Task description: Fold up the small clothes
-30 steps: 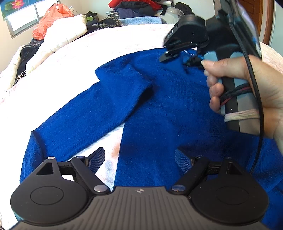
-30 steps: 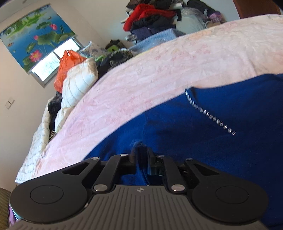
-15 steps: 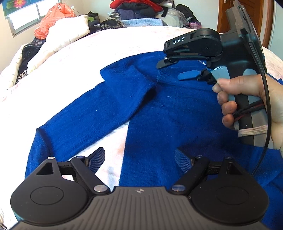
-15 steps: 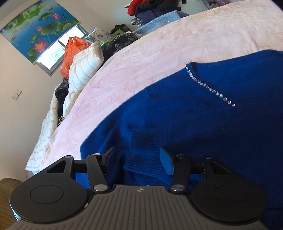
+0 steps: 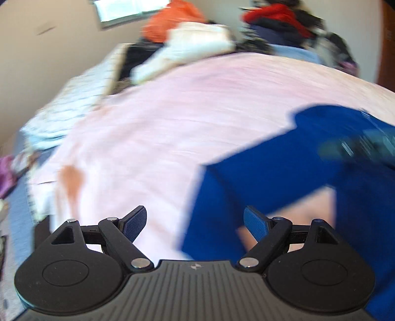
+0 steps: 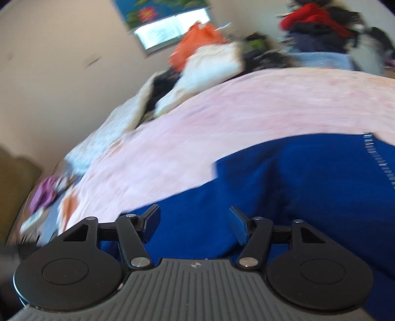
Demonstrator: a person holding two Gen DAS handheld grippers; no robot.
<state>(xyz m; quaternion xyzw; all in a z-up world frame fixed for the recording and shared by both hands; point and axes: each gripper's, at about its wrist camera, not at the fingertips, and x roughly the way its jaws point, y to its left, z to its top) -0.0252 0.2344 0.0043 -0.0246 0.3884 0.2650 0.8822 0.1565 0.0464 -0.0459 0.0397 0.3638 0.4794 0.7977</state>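
A royal blue knit sweater (image 5: 284, 168) lies on the pink bedspread (image 5: 192, 118), its sleeve folded in over the body. My left gripper (image 5: 195, 223) hovers open over the sleeve's end, where blue cloth meets pink cover, with nothing between its fingers. In the right wrist view the same sweater (image 6: 296, 187) fills the lower right, a row of rhinestones (image 6: 380, 163) at its neckline. My right gripper (image 6: 193, 224) is above the blue cloth, its jaws opening, nothing pinched between the pads. Both views are blurred by motion.
Piled clothes line the far side of the bed: an orange garment (image 5: 172, 22), a white padded jacket (image 5: 192, 51), red and dark clothes (image 5: 274, 22). A window (image 6: 167, 29) with a flowered blind is behind. Purple cloth (image 6: 44, 195) lies at the left bed edge.
My right gripper let go of the sweater's cuff and opened. Both grippers swung left and lifted; the left view now faces the pink cover and sleeve end.
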